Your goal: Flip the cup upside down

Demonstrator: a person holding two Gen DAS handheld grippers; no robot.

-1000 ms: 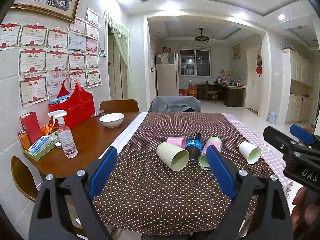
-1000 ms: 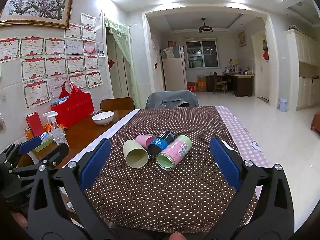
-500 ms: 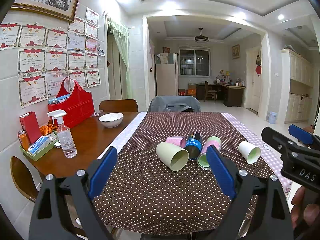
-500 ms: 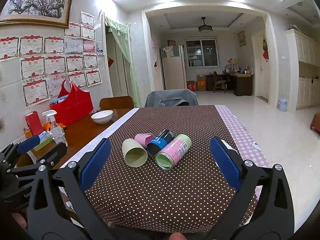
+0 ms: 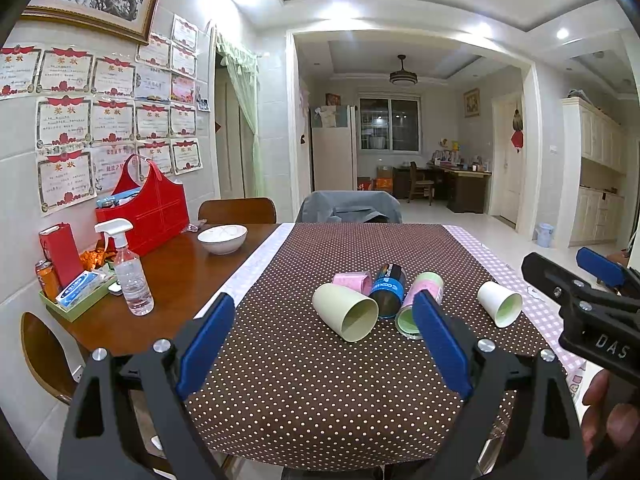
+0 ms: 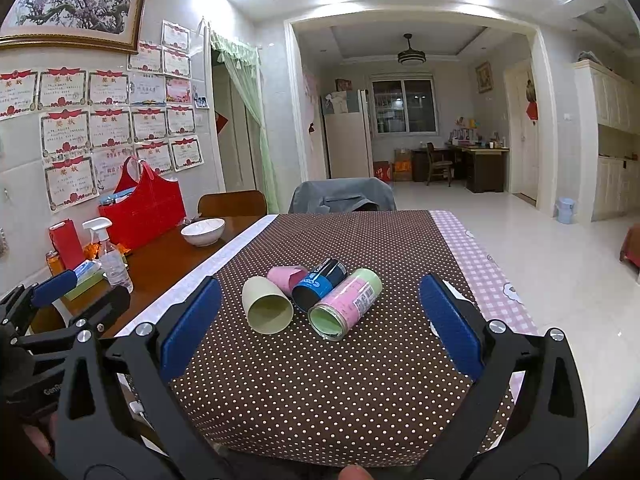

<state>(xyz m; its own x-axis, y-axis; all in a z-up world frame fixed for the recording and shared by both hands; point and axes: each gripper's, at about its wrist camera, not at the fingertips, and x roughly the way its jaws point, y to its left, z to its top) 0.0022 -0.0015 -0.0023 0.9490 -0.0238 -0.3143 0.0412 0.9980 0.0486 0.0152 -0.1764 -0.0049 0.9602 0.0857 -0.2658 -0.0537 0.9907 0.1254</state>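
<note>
Two hand-held grippers hover at the near edge of a dining table (image 5: 168, 264) draped in a brown polka-dot cloth (image 6: 320, 380), where a cluster of cups lies tipped on its side. The left gripper (image 5: 324, 344) and the right gripper (image 6: 316, 324) both have their blue-padded jaws spread wide, holding nothing, well short of the cups.

At the centre of the cloth, a pale green cup (image 5: 346, 312) lies with its mouth toward the cameras; touching or just beside it are a pink cup (image 5: 352, 282), a dark blue-labelled cup (image 5: 387, 290) and a pink-and-green cup (image 6: 346, 306). A white paper cup (image 5: 500, 304), also on its side, sits apart to the right (in the right wrist view it is mostly hidden behind the gripper's finger).

The work appears to be at its opening step: no cup is grasped, none stands mouth-down. Which cup is meant first cannot be told. The next move likely calls for reaching in, closing the jaws across one cup's wall, lifting it clear of its neighbours, then rotating it so the rim meets the cloth. A nudge could set the packed cups rolling.
</note>
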